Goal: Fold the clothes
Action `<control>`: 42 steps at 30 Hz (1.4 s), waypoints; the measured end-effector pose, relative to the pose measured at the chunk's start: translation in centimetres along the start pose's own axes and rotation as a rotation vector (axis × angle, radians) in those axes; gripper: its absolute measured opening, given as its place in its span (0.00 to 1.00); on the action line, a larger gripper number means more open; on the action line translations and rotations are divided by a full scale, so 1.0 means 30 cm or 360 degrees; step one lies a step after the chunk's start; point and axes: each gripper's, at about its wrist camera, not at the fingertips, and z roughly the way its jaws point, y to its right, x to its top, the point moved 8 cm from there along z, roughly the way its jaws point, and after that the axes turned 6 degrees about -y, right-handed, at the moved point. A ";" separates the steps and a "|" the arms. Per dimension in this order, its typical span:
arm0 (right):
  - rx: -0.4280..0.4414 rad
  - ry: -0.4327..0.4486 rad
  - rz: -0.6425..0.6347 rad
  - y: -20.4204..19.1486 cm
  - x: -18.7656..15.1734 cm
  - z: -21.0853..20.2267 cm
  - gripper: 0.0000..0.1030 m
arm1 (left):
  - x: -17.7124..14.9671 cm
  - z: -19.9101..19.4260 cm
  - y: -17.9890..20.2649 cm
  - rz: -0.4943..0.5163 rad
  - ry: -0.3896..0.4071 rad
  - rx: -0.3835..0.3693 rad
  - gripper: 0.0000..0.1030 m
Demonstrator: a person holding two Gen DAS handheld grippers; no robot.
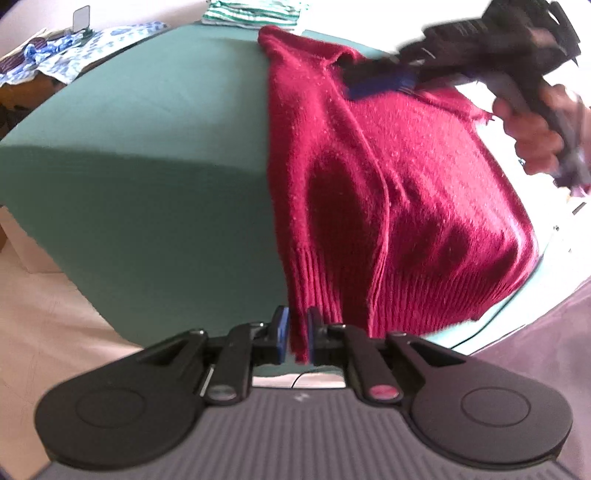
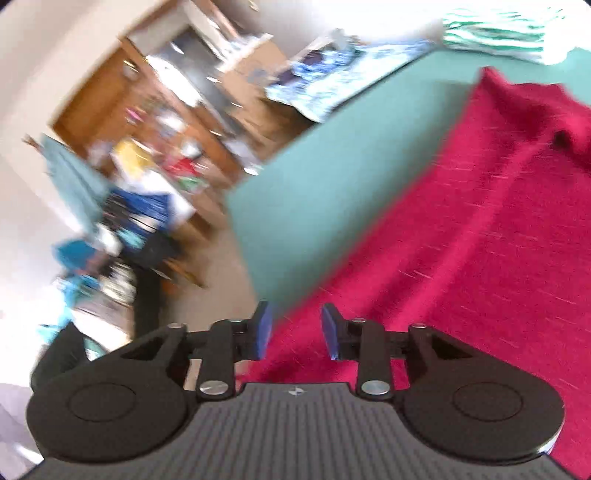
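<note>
Pinched between the left gripper's (image 1: pixel 295 334) blue pads, the red sweater's (image 1: pixel 388 177) ribbed near hem is held taut, probably to steady the garment. It lies along the right side of the green table (image 1: pixel 147 147). Over its far end, the right gripper (image 2: pixel 297 334) hangs with jaws parted, holding nothing. Striped clothes (image 1: pixel 255 11) sit beyond.

Looks like someone's lived-in home. Wooden shelving (image 2: pixel 177 122) crammed with clutter fills the upper left of the right wrist view. Folded laundry (image 1: pixel 255 11) sits at the top of the left wrist view.
</note>
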 end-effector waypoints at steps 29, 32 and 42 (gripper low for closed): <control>-0.0611 0.1081 0.1431 0.715 -0.056 -0.555 0.44 | 0.872 0.076 0.036 0.0649 0.0406 -0.0130 0.44; -0.0776 0.1113 0.1535 0.737 -0.127 -0.618 0.44 | 1.078 0.168 0.013 0.0789 0.0402 -0.0162 0.24; -0.1169 0.1428 0.1821 0.690 -0.254 -0.693 0.46 | 1.393 0.662 0.067 0.1017 0.0073 -0.0371 0.16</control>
